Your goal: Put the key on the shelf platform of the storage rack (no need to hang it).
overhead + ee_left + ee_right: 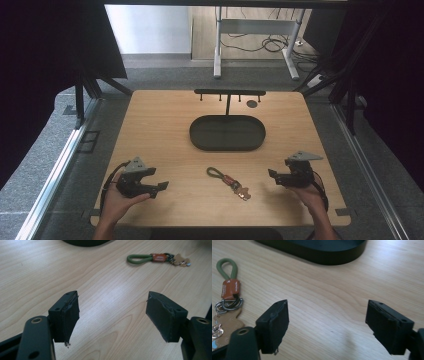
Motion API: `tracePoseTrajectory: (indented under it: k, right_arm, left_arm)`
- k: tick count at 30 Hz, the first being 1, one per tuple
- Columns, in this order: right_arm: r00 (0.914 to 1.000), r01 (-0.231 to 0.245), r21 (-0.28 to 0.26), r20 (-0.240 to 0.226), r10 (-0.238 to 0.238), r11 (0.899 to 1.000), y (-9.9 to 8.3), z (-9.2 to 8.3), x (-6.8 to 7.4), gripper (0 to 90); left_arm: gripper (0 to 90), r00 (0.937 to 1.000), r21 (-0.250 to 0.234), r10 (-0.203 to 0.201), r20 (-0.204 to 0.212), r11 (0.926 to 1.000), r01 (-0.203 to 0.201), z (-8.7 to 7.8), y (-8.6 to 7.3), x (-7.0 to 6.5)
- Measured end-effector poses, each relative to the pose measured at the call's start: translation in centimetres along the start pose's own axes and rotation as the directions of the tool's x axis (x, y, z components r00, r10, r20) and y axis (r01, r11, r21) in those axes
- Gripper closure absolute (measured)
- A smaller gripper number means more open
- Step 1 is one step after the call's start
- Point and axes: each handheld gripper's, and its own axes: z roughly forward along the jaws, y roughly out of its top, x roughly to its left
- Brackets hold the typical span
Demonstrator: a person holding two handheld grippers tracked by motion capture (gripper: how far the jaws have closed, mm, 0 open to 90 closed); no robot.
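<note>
A keychain (229,181) lies flat on the light wooden tabletop (165,125), near the front edge and about in the middle. It has a green cord loop (136,258) at one end. Next to the loop is a small orange-brown tag (230,289). Dark metal rings (229,304) hang from the tag, and a flat tan charm (227,321) sits at the other end. In the high view the loop points to the back left and the charm points to the front right.

Behind the keychain is a long, round-ended black tray (227,133). Behind the tray stands a thin black rack (229,93) with little pegs, and a small dark round disc (252,104) lies beside it.

The left hand-held gripper (159,187) is near the front left of the tabletop, held in the person's left hand (119,199). Its two black jaws are spread wide apart. Nothing is between them, just bare wood. It points toward the keychain but is well away from it.

The right hand-held gripper (273,176) is near the front right, held in the person's right hand (308,194). Its jaws are spread wide too and hold nothing. In the right gripper view the keychain lies just to the left of the left jaw, not touching it.
</note>
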Motion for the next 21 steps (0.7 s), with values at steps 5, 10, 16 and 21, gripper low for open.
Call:
tracePoseTrajectory:
  k: [5,10,16,21]
  right_arm:
    - [0.9999,0.004,-0.012,-0.01,-0.004,1.0,0.0,-0.5,-0.2,23.1]
    - [0.9999,-0.013,-0.02,0.001,0.013,1.0,-0.2,-1.8,-0.8,25.7]
    - [0.9994,-0.027,-0.04,0.022,0.028,0.999,0.0,-2.8,-1.6,28.0]
    - [0.9993,-0.029,-0.029,0.023,0.03,0.999,-0.5,-2.9,-1.7,28.8]
  left_arm:
    - [27.2,1.0,-0.005,0.002,0.002,1.0,-0.002,0.0,0.3,-0.2]
    - [27.2,0.9998,-0.006,0.016,0.009,0.9998,-0.016,0.1,0.4,-0.3]
    - [27.2,0.9999,-0.002,0.011,0.008,0.9999,-0.011,0.0,0.0,-0.1]
    - [27.1,0.9996,-0.021,0.027,0.002,0.9994,-0.027,-0.6,0.5,-0.3]
